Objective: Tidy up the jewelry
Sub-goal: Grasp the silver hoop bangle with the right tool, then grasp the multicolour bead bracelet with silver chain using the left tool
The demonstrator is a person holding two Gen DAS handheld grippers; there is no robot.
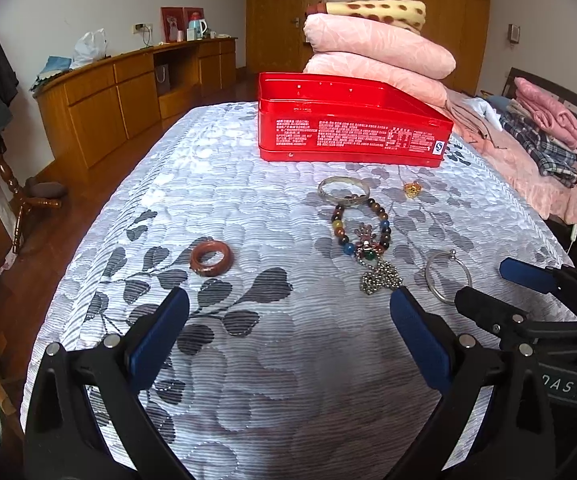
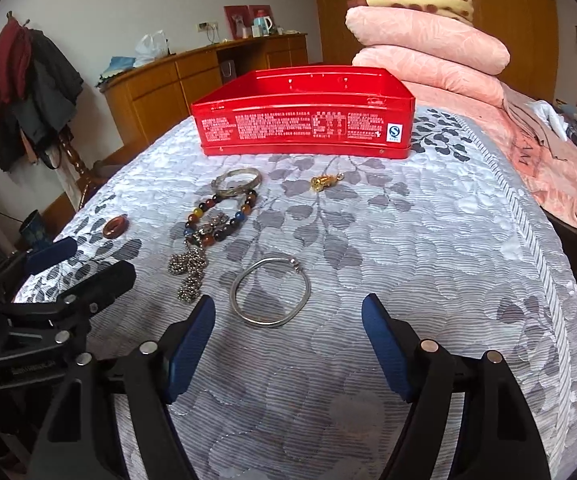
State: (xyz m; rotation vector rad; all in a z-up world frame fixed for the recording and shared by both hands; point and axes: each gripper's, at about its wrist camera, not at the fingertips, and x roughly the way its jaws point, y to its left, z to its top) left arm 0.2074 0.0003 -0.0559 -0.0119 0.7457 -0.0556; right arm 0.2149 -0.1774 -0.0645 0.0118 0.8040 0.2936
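At the bottom of each view, our left gripper point(image 1: 288, 320) and right gripper point(image 2: 288, 328) gape wide, holding nothing, over the grey leaf-patterned quilted bedspread point(image 2: 428, 260). Mid-frame lie a thin silver bangle point(image 2: 270, 296), a multicoloured beaded bracelet point(image 1: 362, 224) and a brown stone ring point(image 1: 211, 258). Beyond stands the open red rectangular tin point(image 1: 348, 136), with folded pink quilts point(image 1: 380, 52) and a wooden sideboard point(image 1: 128, 92) at upper frame.

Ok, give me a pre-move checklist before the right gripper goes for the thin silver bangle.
1. Right gripper open: ok, fingers spread wide.
2. Thin silver bangle lies flat, clear of other pieces: ok, apart from the ball chain.
3. Bangle lined up between the fingers: not ok, it sits left of centre.
4. Red tin open to receive: ok, no lid on it.
5. Tin inside free: cannot tell, floor hidden.
6. Left gripper out of the way: ok, open and holding nothing.
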